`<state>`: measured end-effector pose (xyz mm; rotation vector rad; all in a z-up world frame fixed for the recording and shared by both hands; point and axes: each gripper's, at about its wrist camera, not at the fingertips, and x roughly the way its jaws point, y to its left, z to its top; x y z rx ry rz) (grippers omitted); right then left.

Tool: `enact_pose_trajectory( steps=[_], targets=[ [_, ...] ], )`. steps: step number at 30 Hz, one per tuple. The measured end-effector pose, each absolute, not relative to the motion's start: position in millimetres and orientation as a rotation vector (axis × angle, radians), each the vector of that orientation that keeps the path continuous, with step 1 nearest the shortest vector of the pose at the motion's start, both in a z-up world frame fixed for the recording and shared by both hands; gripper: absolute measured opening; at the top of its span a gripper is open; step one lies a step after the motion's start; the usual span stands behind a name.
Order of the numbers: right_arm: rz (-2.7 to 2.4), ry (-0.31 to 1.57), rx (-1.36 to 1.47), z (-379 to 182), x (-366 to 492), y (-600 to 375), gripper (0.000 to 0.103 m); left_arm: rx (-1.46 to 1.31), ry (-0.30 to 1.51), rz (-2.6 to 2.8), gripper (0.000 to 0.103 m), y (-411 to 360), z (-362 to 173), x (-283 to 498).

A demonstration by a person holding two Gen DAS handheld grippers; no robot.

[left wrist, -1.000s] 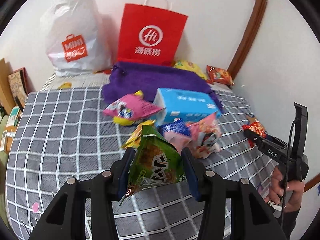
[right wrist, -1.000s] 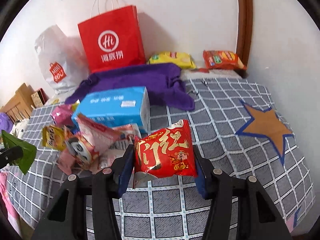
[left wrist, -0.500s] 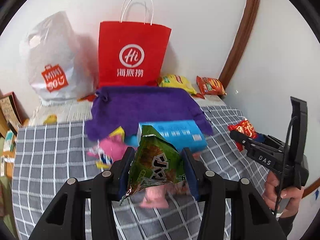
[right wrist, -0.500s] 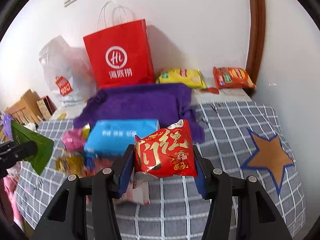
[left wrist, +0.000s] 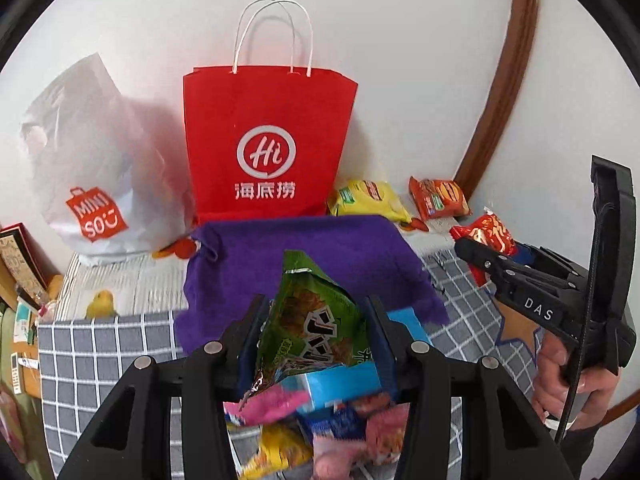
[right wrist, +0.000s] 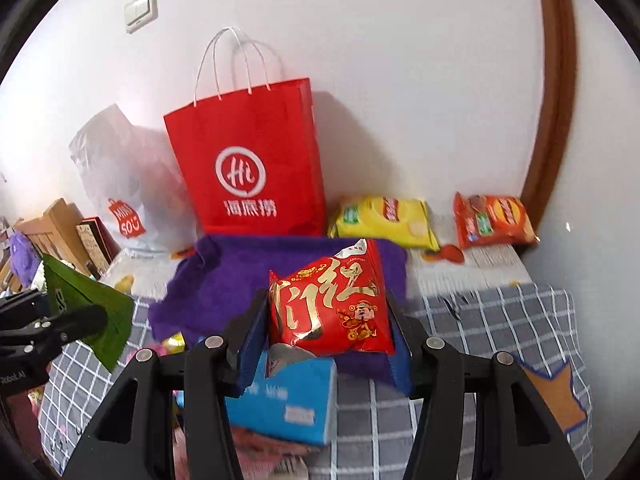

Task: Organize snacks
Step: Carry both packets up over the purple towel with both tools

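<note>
My left gripper [left wrist: 316, 332] is shut on a green snack packet [left wrist: 312, 320], held in the air above the pile of snacks. The right gripper [right wrist: 326, 320] is shut on a red packet with gold writing [right wrist: 332, 308], also lifted. Each gripper shows in the other's view: the right one with the red packet [left wrist: 486, 236] at the right edge, the left one with the green packet [right wrist: 92, 308] at the left edge. A red paper bag with white handles [left wrist: 268, 144] stands open-topped against the wall, straight ahead of both.
A purple towel [left wrist: 304, 256] lies before the red bag on the checked cover [right wrist: 500, 320]. A white plastic bag [left wrist: 96, 168] stands left of it. Yellow [right wrist: 380, 220] and orange [right wrist: 492, 220] packets lie by the wall. A blue box [right wrist: 284, 396] and loose snacks sit below.
Both grippers have risen and moved toward the wall with their packets; the red bag looms larger and the snack pile has dropped to the bottom of each view.
</note>
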<state>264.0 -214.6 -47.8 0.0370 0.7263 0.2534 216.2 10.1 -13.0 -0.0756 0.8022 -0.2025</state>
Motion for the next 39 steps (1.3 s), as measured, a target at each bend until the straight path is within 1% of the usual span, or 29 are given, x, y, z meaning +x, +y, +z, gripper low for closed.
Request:
enact_pose_trajectory(
  steps=[5,12,23,33,35,39],
  targets=[
    [0.28,0.71,0.028,-41,291,-204,0.054,-0.076,0.795,-0.196,0.046,14,-10,239],
    [0.273,0.729,0.023,-50,325,-196,0.054,-0.084,0.817,-0.172,0.046,29,-19,267],
    [0.267,0.725,0.021,-53,368,-198,0.054,-0.101,0.803,-0.149,0.046,40,-22,315],
    [0.267,0.806,-0.02,-100,397,-200,0.054,-0.118,0.873,-0.145,0.046,41,-72,353],
    [0.272,0.817,-0.042,-107,399,-199,0.054,-0.127,0.909,-0.139,0.046,43,-85,361],
    [0.264,0.842,-0.055,-123,406,-197,0.054,-0.123,0.935,-0.124,0.046,52,-98,370]
  ],
)
